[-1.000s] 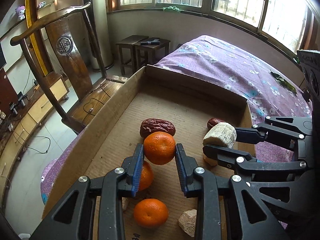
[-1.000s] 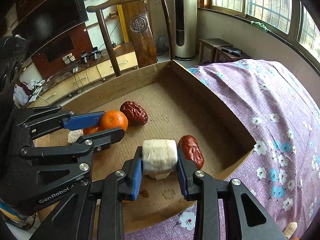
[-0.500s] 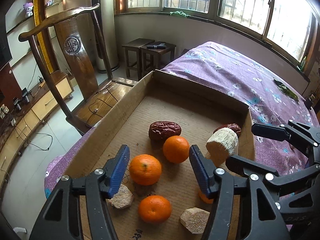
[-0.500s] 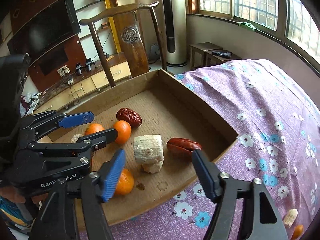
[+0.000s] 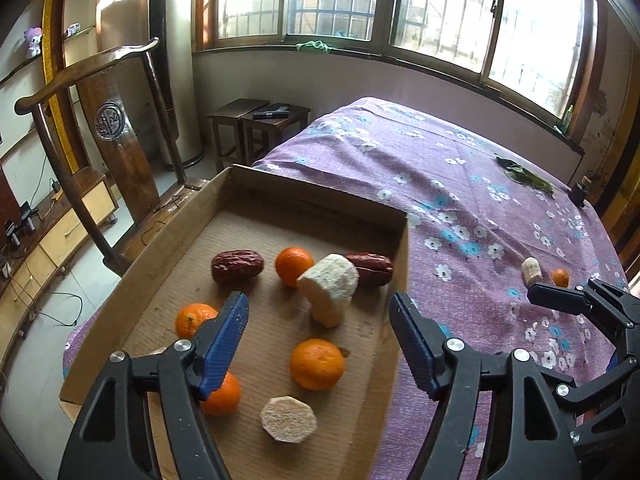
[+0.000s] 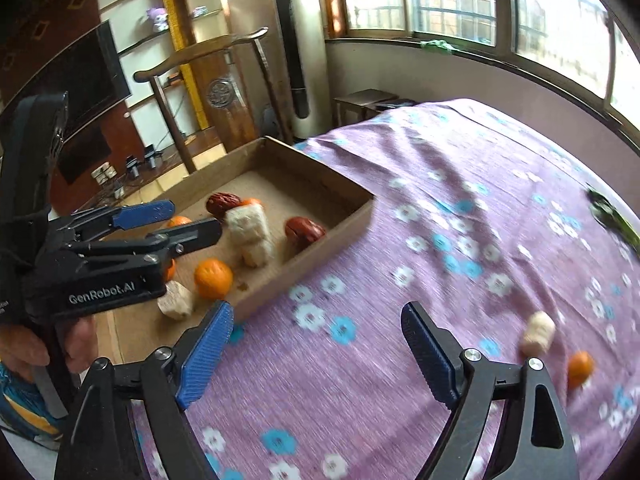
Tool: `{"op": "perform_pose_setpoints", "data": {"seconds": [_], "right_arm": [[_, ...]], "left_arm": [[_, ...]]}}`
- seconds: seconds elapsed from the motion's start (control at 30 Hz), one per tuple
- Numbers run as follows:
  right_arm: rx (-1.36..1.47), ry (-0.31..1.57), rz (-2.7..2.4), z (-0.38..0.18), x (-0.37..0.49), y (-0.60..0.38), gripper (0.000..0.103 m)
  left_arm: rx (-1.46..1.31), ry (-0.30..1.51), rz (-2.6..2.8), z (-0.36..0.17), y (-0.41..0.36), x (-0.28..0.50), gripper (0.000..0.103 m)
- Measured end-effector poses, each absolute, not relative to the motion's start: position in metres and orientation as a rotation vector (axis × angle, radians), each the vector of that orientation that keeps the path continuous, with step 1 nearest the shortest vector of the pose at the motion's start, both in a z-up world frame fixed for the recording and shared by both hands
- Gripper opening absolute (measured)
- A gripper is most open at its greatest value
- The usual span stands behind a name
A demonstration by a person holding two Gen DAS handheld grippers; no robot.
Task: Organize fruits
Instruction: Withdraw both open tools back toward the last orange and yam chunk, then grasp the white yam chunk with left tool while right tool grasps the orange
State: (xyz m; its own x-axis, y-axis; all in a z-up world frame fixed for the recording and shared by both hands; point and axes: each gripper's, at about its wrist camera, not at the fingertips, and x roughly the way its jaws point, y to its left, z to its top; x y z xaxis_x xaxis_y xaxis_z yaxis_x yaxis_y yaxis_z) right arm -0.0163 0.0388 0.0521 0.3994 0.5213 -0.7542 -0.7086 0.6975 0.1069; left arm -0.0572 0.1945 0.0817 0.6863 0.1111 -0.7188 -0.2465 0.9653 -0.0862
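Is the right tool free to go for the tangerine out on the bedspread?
Probably yes. The right tool is open and empty, and only bare bedspread lies between it and the tangerine; the pale chunk sits beside it.

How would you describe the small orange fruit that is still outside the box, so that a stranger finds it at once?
Start at the cardboard box on the purple flowered bedspread, then look across the open cloth away from it. Two small things lie there side by side: the orange fruit is the round one, beside a pale beige chunk, and the only orange outside the box.
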Motion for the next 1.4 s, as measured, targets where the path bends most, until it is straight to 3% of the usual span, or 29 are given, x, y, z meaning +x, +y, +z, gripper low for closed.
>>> {"op": "perform_pose_setpoints", "data": {"seconds": [0.63,1.3,1.37,1.4], "right_arm": [[-0.132,0.923,0.432,0.040,-0.002,-0.123,0.094],[-0.098,0.977,0.390,0.029,0.041,-0.168,0.094],[-0.100,0.986,0.393,0.026,0.044,-0.168,0.094],[-0.099,0.991,0.395,0.025,0.046,-0.167,0.094]], "left_arm": [[-0.107,0.867,-0.052,0.068,0.063,-0.005,0.074],[-0.030,0.990,-0.167,0.026,-0.026,0.099,0.074],[-0.016,1.000,-0.176,0.020,-0.028,0.101,0.072],[-0.011,1.001,-0.177,0.018,-0.029,0.102,0.062]]}}
